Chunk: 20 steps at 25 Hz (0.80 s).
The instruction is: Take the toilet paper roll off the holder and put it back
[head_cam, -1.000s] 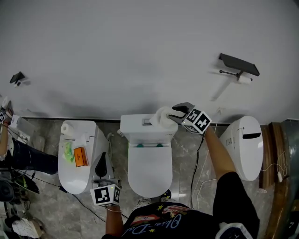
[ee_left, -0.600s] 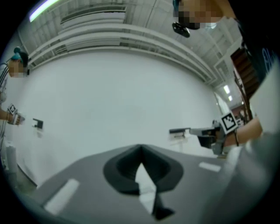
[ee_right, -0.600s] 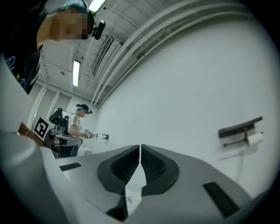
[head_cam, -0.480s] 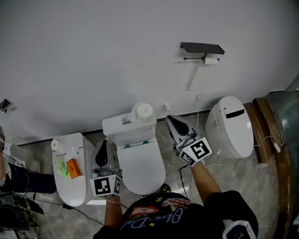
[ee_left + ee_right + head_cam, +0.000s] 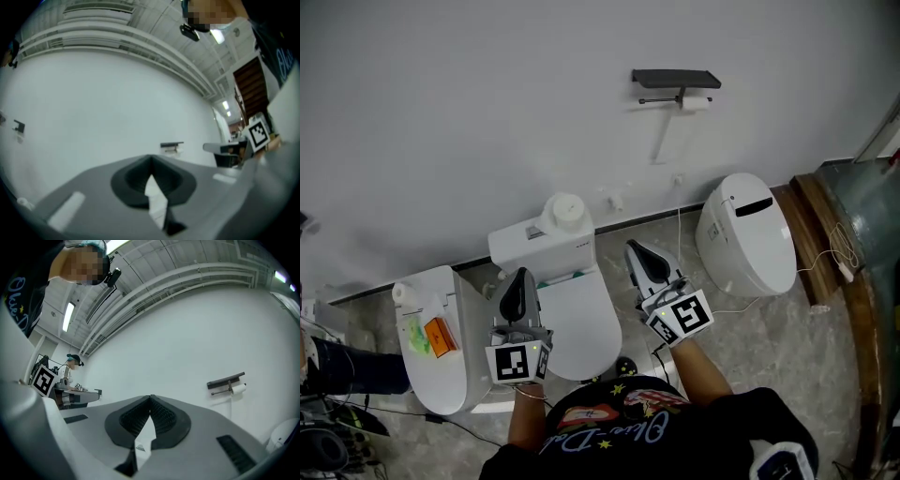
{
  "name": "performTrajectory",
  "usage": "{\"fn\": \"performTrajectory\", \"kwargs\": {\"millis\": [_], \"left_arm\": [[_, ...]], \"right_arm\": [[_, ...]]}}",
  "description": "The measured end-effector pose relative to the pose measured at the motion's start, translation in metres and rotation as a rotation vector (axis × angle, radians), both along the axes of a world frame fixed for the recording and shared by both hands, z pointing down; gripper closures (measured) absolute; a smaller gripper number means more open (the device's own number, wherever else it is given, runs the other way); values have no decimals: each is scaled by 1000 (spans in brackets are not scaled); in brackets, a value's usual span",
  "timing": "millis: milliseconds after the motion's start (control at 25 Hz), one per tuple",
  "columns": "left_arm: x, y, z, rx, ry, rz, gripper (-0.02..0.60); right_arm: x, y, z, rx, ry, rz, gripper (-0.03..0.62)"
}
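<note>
The dark wall holder (image 5: 675, 80) hangs high on the white wall, with a small white roll (image 5: 696, 103) on its bar. A larger toilet paper roll (image 5: 565, 213) stands on the tank of the middle toilet (image 5: 581, 328), apart from both grippers. My right gripper (image 5: 632, 249) hovers right of that toilet, jaws shut and empty, below the holder. My left gripper (image 5: 521, 275) is over the toilet's left side, also shut with nothing in it. The right gripper view shows the holder (image 5: 226, 380) and its roll (image 5: 239, 388) ahead to the right; the left gripper view shows the holder (image 5: 171, 145) far off.
A second toilet (image 5: 431, 356) at the left carries an orange packet (image 5: 441, 336) and a small roll (image 5: 401, 292). A third toilet (image 5: 745, 234) stands at the right, beside a wooden edge (image 5: 811, 234). Cables lie on the tiled floor (image 5: 750, 328).
My right gripper let go of the roll on the tank, pulled back toward me and shut. My left gripper came up and forward. The head view swung, so the holder now sits higher and further left.
</note>
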<state>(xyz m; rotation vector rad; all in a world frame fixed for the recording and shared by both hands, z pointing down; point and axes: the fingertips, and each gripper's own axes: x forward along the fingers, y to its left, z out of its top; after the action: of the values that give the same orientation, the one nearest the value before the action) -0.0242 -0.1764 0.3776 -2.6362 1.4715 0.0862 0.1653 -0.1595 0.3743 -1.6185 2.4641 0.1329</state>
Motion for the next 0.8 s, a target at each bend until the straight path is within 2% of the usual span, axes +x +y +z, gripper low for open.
{"fn": "performTrajectory", "kwargs": {"millis": [520,800], "left_arm": [[-6,6,-2,2,-3,-12,583],[-3,7,0,-1,2,-10,583]], "right_arm": [[-3,2,6,-27,24,-2,580],[-9,9,2,-6,16,-37,580]]}}
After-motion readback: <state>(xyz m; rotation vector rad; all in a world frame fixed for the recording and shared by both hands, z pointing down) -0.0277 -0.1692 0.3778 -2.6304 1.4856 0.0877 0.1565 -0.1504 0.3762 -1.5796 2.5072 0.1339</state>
